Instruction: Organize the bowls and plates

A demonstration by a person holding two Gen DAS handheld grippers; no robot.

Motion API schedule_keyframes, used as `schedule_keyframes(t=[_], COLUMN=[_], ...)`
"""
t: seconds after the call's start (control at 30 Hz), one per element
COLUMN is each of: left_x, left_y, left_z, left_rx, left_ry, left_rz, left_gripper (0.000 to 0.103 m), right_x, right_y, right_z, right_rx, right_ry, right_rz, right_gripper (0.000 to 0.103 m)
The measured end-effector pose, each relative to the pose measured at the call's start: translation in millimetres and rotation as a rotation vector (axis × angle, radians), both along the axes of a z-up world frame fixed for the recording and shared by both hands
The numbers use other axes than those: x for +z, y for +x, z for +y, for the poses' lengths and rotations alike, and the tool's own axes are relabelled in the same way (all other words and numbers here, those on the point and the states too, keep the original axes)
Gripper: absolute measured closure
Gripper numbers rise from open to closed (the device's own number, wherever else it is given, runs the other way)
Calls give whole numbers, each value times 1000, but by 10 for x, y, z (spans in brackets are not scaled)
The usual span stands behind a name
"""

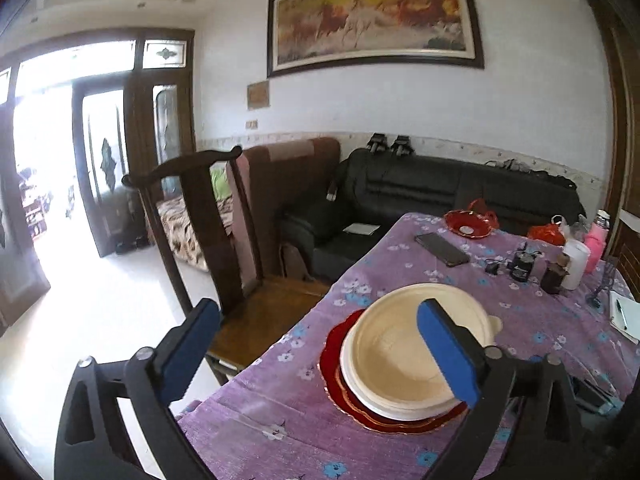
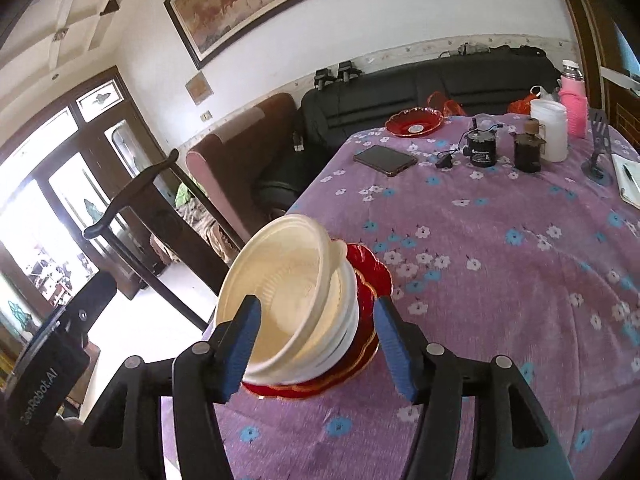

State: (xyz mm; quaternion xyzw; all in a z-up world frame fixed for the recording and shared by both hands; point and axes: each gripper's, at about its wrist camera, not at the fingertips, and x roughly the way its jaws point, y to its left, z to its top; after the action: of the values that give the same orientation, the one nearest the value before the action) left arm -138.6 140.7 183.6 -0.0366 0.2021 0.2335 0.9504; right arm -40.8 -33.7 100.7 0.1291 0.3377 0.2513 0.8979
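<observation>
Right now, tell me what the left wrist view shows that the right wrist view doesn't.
Left wrist only: the wooden chair's seat and the open left gripper.
Right wrist only: the open right gripper and a black device at left.
Both: stacked cream plastic bowls on red scalloped plates, purple floral tablecloth, black phone.

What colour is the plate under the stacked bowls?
Red with a gold scalloped rim; the plate shows best in the left wrist view.

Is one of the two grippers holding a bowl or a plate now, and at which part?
Nothing is held. The left gripper is open and empty. The right gripper has its jaws around the stacked white bowls on the red plates without pressing them.
</observation>
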Motion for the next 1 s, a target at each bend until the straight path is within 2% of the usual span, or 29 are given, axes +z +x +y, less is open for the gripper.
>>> schedule_keyframes(t=[0.3,0.4,0.5,0.67,0.73,0.8,0.87,1.0], left_x=[-42,-53,-65,-94,-124,-148,-149,-127], left_y=[-34,-47,-66,-76,-78,-24,36,-19], left_z=[-104,-130,-178,-359,-397,-448,-539,-697], left_rx=[-68,-89,-117,-154,-155,-164,-183,-199], left_ry=[-61,-99,-135,-83,-80,-85,-79,-61], left_rz=[37,50,49,54,33,53,84,72], left_gripper=[2,2,2,2,2,2,2,2], right_x=[84,63,-6,-77,-97,-138,-233,-385], right_y=[-365,-431,-452,-449,-403,-360,-272,-203], right_z=[-192,-281,-354,-450,-534,-662,-883,-1270], right_rx=[-50,-76,-88,-131,-147,-166,-213,-299], right_ry=[-14,-3,5,-61,-85,-84,-47,-5], right_rz=[-82,-83,-57,-47,-37,-27,25,124], right_gripper=[30,28,28,28,28,28,28,28])
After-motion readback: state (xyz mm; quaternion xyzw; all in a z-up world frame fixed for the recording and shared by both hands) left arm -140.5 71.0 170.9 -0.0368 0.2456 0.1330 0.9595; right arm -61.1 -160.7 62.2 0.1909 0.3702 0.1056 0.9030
